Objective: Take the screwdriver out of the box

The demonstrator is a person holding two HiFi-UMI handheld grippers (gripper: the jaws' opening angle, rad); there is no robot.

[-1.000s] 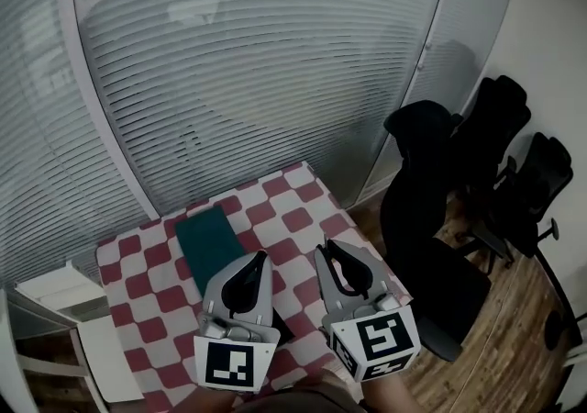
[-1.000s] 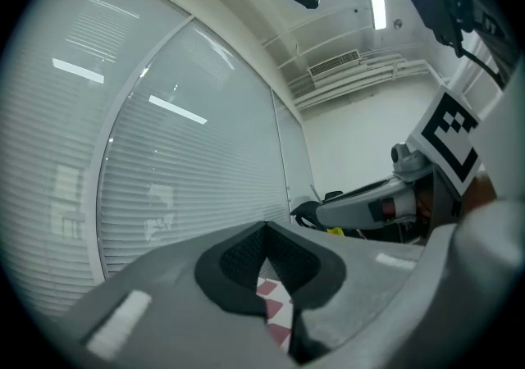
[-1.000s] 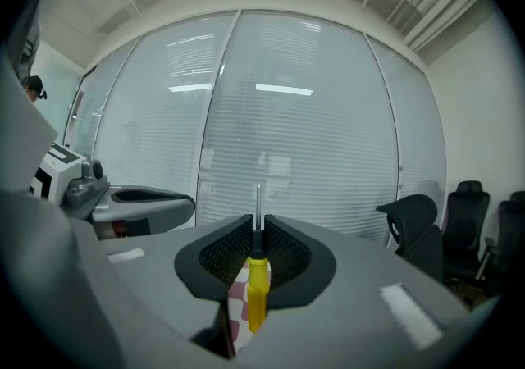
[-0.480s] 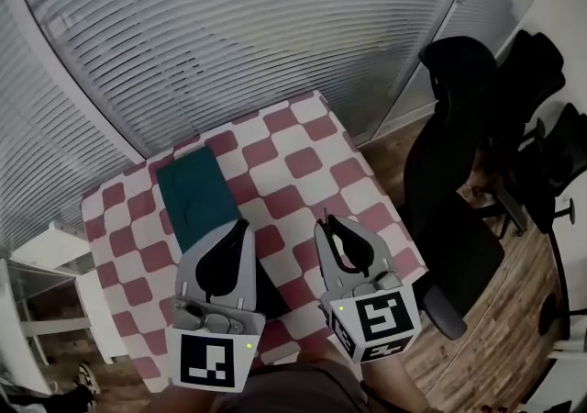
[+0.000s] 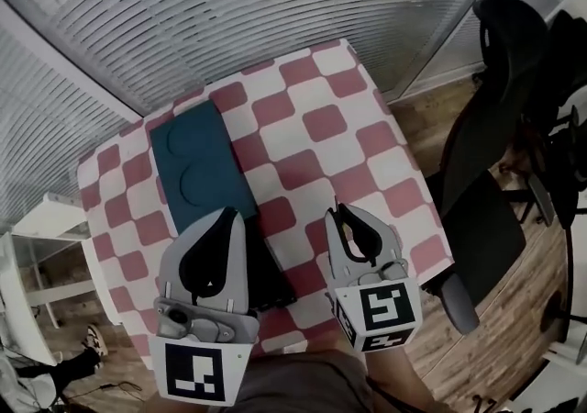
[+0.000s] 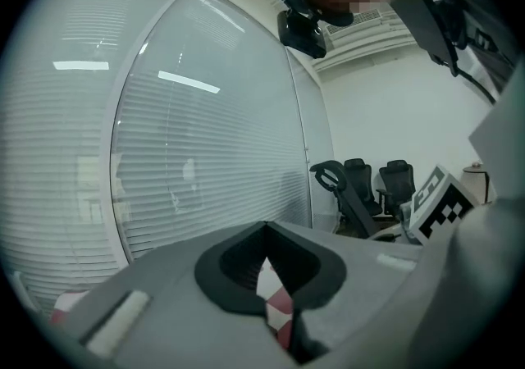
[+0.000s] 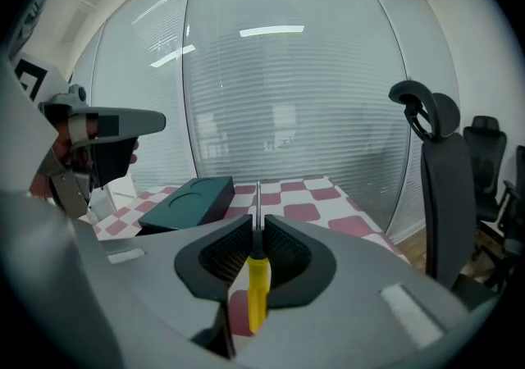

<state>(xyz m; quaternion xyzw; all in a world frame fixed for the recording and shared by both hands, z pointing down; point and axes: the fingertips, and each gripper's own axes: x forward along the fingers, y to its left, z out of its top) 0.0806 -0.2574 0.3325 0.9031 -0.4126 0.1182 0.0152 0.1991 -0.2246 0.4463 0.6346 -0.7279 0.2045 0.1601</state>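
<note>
My right gripper (image 7: 257, 226) is shut on a screwdriver (image 7: 257, 289) with a yellow handle. Its thin metal shaft sticks up past the jaw tips. In the head view this gripper (image 5: 340, 210) hovers over the near right part of the checked table (image 5: 316, 150). A flat teal box (image 5: 197, 173), lid closed, lies at the table's left and shows again in the right gripper view (image 7: 193, 195). My left gripper (image 5: 230, 213) hangs just near of the box. Its jaws (image 6: 267, 230) meet at the tips with nothing between them. A black object (image 5: 273, 275) lies partly under it.
A curved glass wall with blinds (image 5: 275, 7) runs behind the table. Black office chairs (image 5: 500, 136) stand close to the table's right edge on the wooden floor. A white shelf (image 5: 37, 246) stands at the left.
Both grippers have come down toward the table, the right one further. The head view has tipped downward, so more of the table shows. The right jaws still hold the screwdriver.
</note>
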